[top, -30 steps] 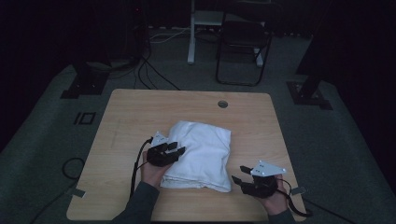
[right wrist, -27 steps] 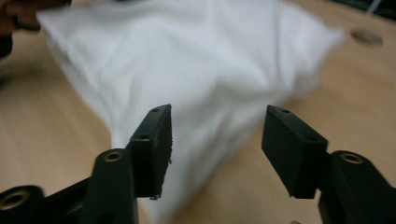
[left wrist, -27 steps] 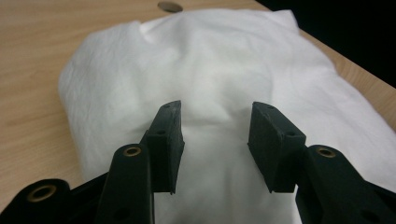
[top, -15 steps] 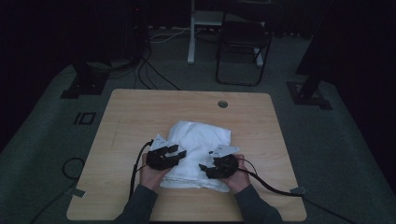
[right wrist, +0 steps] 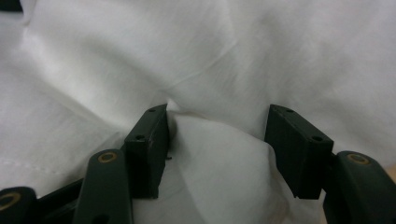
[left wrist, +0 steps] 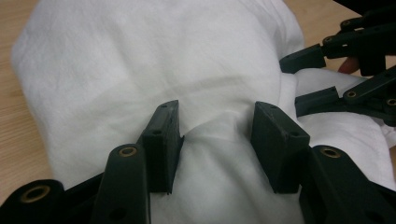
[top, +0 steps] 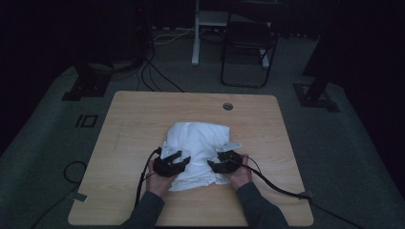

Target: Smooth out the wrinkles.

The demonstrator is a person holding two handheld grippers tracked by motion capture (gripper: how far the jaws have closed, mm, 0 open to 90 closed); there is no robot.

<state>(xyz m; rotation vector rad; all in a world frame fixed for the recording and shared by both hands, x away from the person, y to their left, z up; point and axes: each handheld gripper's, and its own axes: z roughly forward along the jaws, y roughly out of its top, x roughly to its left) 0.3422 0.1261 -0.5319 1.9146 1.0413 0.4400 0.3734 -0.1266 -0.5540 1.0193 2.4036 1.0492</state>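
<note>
Left gripper [top: 177,161] at cloth's [top: 198,138] seven o'clock, right gripper [top: 217,162] at five; both jaws apart, straddling bunched folds, right's just narrowing.

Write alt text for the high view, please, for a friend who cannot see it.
A person's two hands each press a black gripper, left gripper and right gripper, onto the near edge of a crumpled white cloth on a wooden table. The room around is dark, with a chair beyond the table.

Left gripper [top: 180,160] jaws apart; right gripper [top: 216,161] jaws apart, just closing.
</note>
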